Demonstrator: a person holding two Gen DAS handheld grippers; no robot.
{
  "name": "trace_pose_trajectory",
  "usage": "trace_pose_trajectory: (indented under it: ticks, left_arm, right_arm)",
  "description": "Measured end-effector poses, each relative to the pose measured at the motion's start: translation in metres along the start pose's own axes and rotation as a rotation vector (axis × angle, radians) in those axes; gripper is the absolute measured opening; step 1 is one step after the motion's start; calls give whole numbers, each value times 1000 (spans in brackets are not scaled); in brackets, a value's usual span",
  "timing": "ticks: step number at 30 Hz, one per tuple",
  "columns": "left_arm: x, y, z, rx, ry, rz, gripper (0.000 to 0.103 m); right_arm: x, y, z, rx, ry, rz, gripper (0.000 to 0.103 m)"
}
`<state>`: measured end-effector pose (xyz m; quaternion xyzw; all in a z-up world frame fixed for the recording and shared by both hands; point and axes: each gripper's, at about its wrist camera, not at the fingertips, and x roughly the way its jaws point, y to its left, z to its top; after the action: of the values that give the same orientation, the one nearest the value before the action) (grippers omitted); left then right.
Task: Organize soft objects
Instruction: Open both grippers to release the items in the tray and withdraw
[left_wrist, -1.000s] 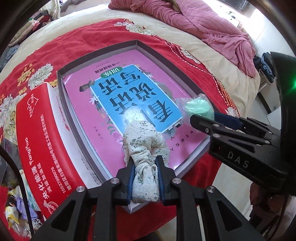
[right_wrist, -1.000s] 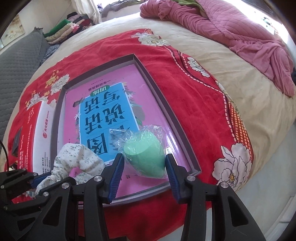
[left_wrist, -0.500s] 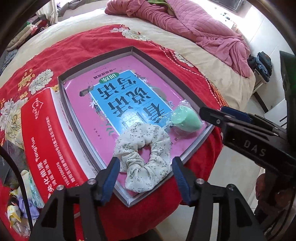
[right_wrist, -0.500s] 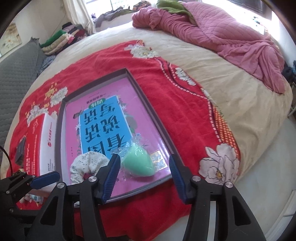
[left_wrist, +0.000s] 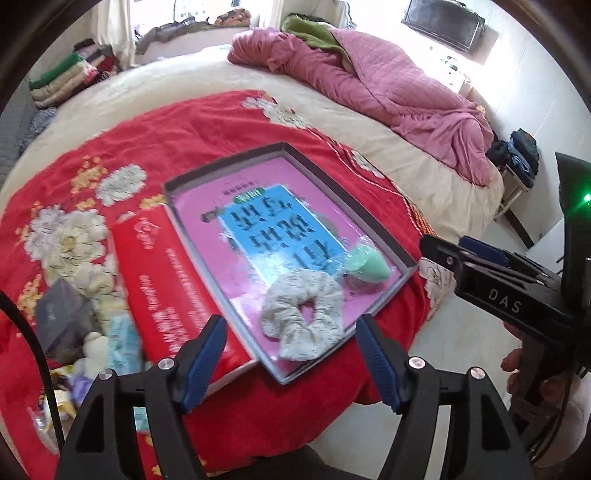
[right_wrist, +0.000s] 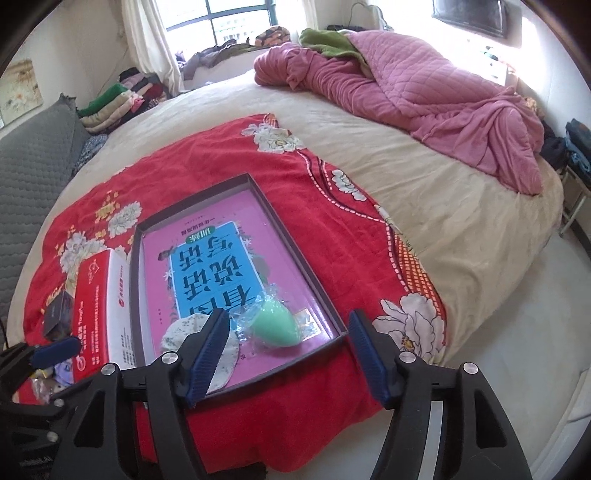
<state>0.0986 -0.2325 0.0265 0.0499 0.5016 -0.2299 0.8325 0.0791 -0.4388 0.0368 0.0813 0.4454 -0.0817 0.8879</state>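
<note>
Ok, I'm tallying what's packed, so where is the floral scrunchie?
In the left wrist view the floral scrunchie lies in the tray's near corner, on the pink book, beside the wrapped green sponge.

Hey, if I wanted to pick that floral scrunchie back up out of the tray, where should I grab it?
Probably pinch the scrunchie across its near band, coming straight down from above. It lies flat as an open ring in the tray, so one finger can drop into the centre hole and the other outside the rim.

Floral cream scrunchie (left_wrist: 303, 312), green sponge (right_wrist: 275, 326)
</note>
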Motion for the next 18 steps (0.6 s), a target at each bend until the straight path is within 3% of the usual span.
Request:
trace_pose_trajectory:
  ticks: [3,18]
  left_arm:
    - [-13,9,-4,-12,-22,20,78]
    - [-67,77,-33,-126,-103,120,79]
  right_arm:
    - [-10,10,-2,-10,-14,1,69]
    - [-57,91,-11,-115,-97,74,72]
